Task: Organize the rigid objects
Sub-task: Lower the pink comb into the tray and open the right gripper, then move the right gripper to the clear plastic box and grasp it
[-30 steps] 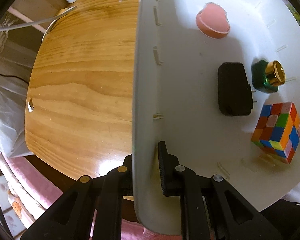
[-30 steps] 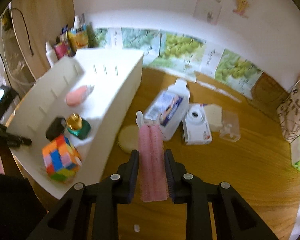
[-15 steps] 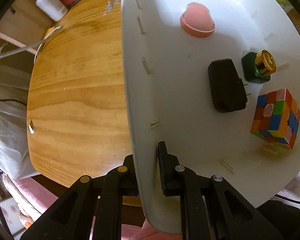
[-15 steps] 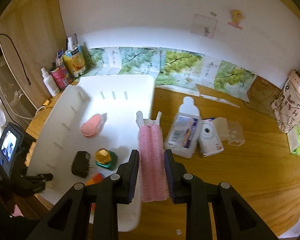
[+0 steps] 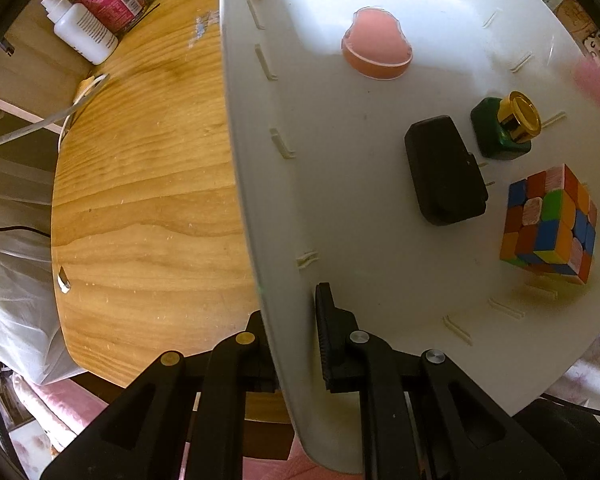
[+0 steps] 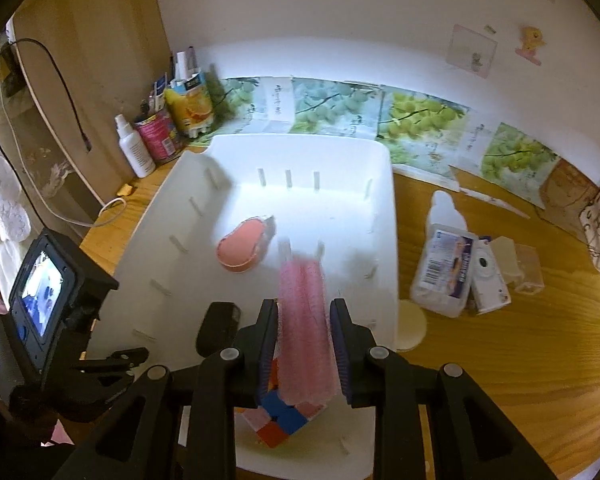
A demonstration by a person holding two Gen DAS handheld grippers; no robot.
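White plastic bin (image 6: 384,216) on wooden table (image 5: 148,184), side wall pinched by left gripper (image 5: 290,328). Pink ridged hair roller (image 6: 305,320) in right gripper (image 6: 305,338), jaws just easing apart, pads still against it, over bin. Inside bin: pink case (image 5: 376,50), black adapter (image 5: 444,170), green bottle (image 5: 500,132), colour cube (image 5: 550,222).

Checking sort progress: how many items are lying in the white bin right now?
4. Pink case near the far wall, black adapter mid-floor, green bottle beside it, puzzle cube nearer. The right gripper's pink roller hovers above, uncounted.
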